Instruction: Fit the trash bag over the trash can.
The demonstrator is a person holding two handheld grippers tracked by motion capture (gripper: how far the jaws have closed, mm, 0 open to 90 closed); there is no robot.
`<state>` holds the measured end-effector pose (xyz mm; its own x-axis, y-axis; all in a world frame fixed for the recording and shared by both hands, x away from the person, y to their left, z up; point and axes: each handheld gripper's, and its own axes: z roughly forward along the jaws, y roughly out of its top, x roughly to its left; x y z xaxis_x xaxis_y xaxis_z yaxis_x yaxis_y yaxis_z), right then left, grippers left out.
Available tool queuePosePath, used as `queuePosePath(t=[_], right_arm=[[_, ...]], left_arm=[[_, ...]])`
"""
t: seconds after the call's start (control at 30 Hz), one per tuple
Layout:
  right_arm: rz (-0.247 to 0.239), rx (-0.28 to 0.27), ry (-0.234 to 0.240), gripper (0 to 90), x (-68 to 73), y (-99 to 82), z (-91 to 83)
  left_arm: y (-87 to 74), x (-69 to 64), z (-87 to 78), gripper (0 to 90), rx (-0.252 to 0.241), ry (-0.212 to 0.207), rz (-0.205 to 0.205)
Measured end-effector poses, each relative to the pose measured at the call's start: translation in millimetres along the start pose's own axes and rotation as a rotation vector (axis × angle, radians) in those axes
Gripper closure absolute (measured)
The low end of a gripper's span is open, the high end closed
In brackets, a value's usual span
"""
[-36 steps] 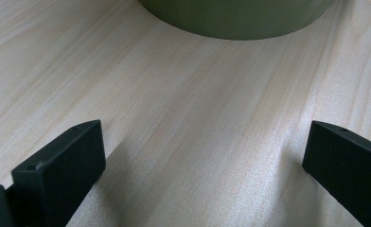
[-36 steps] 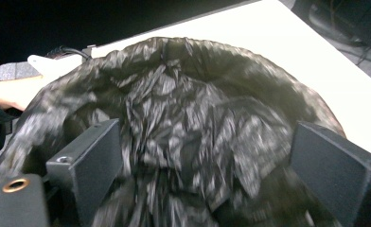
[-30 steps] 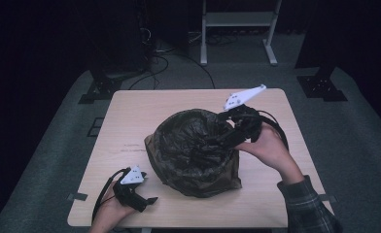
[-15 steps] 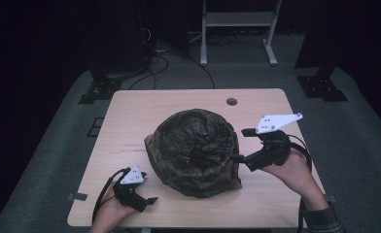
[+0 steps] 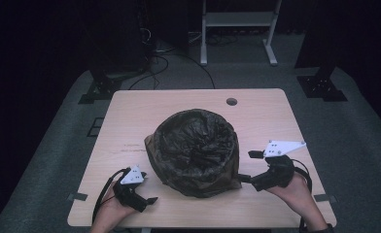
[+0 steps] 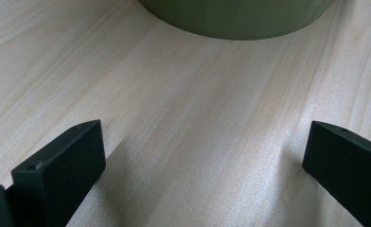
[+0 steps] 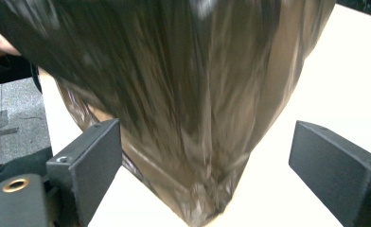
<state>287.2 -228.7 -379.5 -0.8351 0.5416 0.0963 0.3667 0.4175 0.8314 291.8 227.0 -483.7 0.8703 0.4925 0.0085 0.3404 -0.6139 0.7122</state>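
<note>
Your right gripper (image 5: 247,166) stands with its jaws spread wide, empty, just beside the near right corner of the black bin liner (image 5: 197,145). Your left gripper (image 5: 148,196) rests on the table (image 5: 271,116), also wide apart and empty, near the bin's olive base (image 6: 235,19). The liner sits mid-table, draped over the one round bin. Expect thin, soft, slippery film, likely light and easily torn; pinch a loose fold at that hanging corner (image 7: 207,208). Count: one liner, one bin, two grippers.
</note>
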Motion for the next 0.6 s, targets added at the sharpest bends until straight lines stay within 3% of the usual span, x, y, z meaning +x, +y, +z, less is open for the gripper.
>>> queuePosePath(t=[0.33, 0.47, 0.6], right_arm=[[0.041, 0.016, -0.043, 9.5, -4.1, -44.5, 8.5], [0.058, 0.042, -0.047, 9.5, -5.0, -62.6, 16.4], [0.035, 0.101, -0.087, 9.5, -4.0, -77.3, 29.0]], left_arm=[[0.0, 0.0, 0.0, 0.0, 0.0, 0.0, 0.0], [0.0, 0.0, 0.0, 0.0, 0.0, 0.0, 0.0], [0.0, 0.0, 0.0, 0.0, 0.0, 0.0, 0.0]])
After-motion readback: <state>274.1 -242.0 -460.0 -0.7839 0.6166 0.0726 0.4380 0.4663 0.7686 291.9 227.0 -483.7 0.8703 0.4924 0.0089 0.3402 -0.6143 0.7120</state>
